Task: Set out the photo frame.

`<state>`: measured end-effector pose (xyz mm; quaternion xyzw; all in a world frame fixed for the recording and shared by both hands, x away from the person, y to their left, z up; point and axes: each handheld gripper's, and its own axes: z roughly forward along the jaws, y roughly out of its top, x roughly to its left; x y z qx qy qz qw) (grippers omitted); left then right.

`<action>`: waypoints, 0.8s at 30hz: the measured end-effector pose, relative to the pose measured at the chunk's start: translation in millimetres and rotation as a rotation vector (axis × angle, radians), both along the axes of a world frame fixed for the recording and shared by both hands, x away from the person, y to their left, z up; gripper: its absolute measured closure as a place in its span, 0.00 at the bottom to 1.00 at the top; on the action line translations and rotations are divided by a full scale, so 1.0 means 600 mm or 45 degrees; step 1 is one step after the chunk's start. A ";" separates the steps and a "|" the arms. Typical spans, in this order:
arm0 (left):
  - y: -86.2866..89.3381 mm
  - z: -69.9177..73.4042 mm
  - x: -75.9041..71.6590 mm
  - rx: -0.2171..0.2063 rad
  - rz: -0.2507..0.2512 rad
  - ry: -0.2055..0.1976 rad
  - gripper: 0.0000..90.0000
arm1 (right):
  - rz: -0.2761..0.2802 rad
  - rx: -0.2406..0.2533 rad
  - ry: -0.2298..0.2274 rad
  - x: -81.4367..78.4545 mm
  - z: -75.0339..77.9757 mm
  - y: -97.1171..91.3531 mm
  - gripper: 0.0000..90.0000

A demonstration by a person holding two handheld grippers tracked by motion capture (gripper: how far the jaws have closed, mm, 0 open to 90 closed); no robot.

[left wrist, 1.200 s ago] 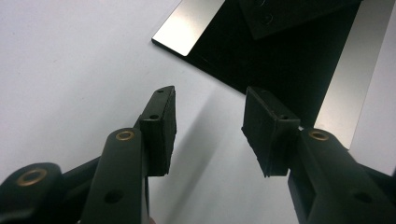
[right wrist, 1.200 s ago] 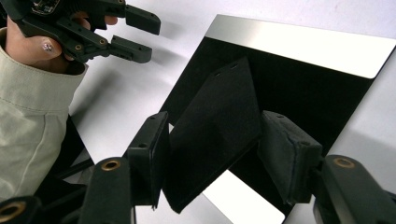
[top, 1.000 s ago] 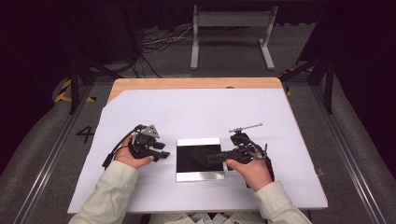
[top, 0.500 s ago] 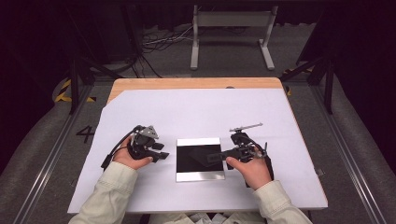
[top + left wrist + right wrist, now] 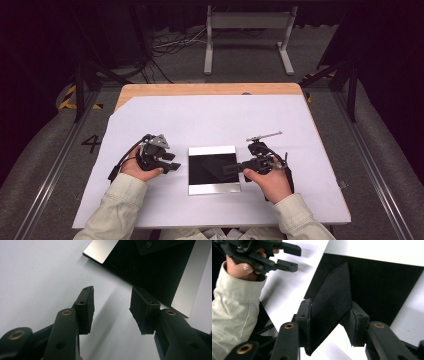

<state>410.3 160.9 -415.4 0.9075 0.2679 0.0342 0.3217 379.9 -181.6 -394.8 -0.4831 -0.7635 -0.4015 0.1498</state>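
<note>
Right gripper (image 5: 329, 322): jaws have just been closing, now pinching a black flap (image 5: 332, 302) by its edges.
Flap: standing tilted over the black tray (image 5: 212, 170).
Left gripper (image 5: 112, 307): jaws spread, empty, waiting just beside the tray's left edge.

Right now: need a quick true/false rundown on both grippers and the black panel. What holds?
1. The left gripper has open jaws with nothing between them. True.
2. The right gripper is empty. False: its jaws have just been closing on a small black plate, which sits between the pads.
3. The black panel lies on bare wood. False: it lies on the white sheet that covers the table.
4. The black panel has silver strips along two opposite edges. True.
</note>
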 end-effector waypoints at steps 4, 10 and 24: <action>0.003 0.001 0.001 -0.005 0.009 -0.003 0.61 | 0.029 0.011 0.009 -0.001 0.005 -0.003 0.74; 0.005 0.002 0.000 -0.008 0.014 -0.008 0.61 | 0.058 0.021 0.027 -0.002 0.007 -0.006 0.77; 0.008 0.004 0.000 -0.017 0.017 -0.009 0.61 | 0.157 0.181 0.044 -0.013 0.025 -0.023 0.97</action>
